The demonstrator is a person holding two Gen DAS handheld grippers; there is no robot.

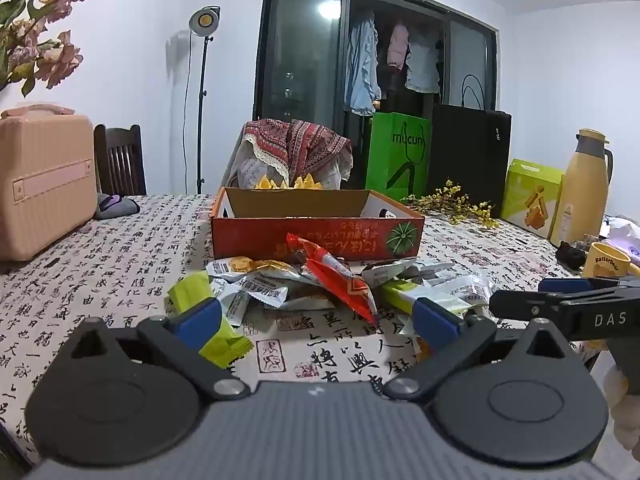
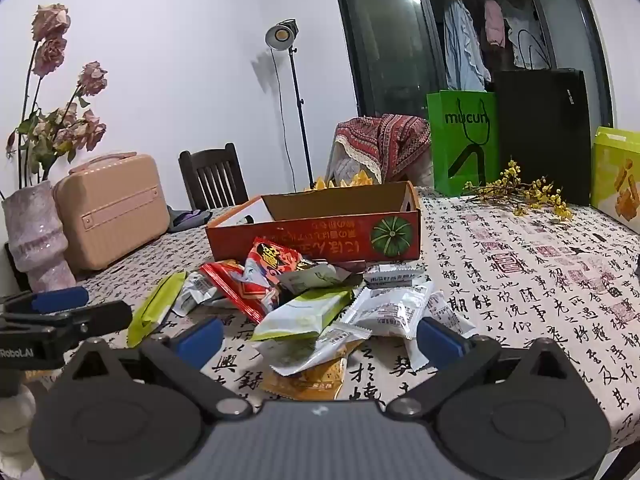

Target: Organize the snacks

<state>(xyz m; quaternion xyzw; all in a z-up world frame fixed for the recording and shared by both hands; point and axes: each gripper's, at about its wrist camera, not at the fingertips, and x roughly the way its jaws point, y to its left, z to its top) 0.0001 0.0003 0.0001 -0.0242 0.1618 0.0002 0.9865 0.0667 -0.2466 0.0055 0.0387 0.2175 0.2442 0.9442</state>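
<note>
A heap of snack packets [image 1: 304,284] [image 2: 316,304] lies on the calligraphy tablecloth in front of a low red cardboard box [image 1: 316,236] [image 2: 320,236] with an open top. The heap holds a red packet [image 1: 340,284] [image 2: 256,276], white ones and lime-green ones [image 1: 208,320] [image 2: 154,312]. My left gripper [image 1: 316,320] stands open just short of the heap, nothing between its blue pads. My right gripper [image 2: 316,338] is open too, over the near edge of the heap, touching none of the packets. Each gripper shows at the side of the other's view.
A pink case [image 1: 44,180] [image 2: 112,208] and a vase of dried flowers [image 2: 36,236] stand at the left. At the back right are a green bag [image 1: 396,156], a black bag [image 2: 544,132], yellow twigs [image 2: 524,196], a lime box [image 1: 532,196], a thermos [image 1: 584,184] and a yellow mug [image 1: 608,264].
</note>
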